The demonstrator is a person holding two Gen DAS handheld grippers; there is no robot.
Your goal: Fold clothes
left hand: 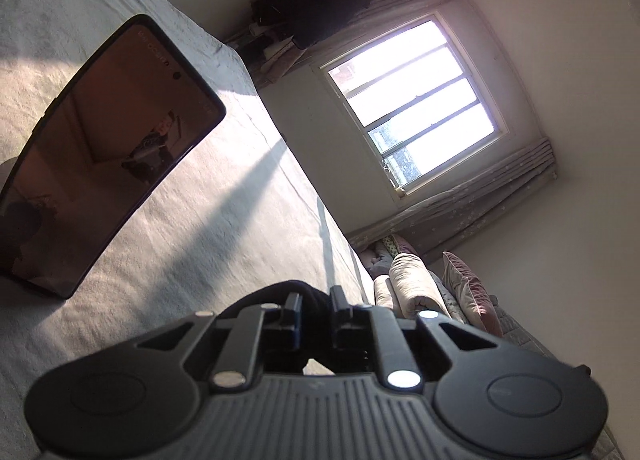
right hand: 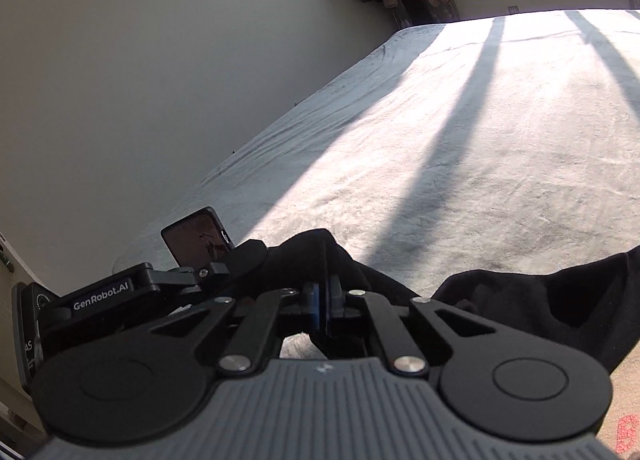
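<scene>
The black garment [right hand: 520,300] lies at the near edge of the bed [right hand: 460,148], part on the pale cover and part hanging off toward the lower right of the right wrist view. I hold one bunched edge of it in my right gripper [right hand: 323,296]: the jaws are nearly together, with dark cloth pinched between the blue pads [right hand: 316,304]. In the left wrist view, a fold of the same dark fabric [left hand: 308,292] sits between and just ahead of my left gripper [left hand: 314,304]. Those jaws stand a narrow gap apart with cloth in the gap, and they appear to clamp it.

No container shows in either view.

Readable writing: the left gripper [right hand: 120,296], seen side-on in the right wrist view, carries the white marking "GenRobot.AI". A part-label at the left edge reads "AS"; the rest is cut off. A red mark on the floor at lower right is too blurred to read.

A phone [left hand: 100,148] stands tilted on the cover to the left of the left gripper, its dark screen showing only reflections. Beyond the bed are a window [left hand: 416,108], grey curtains [left hand: 472,216], stacked cushions [left hand: 432,288] and dark clothing [left hand: 320,8] hung in the corner
</scene>
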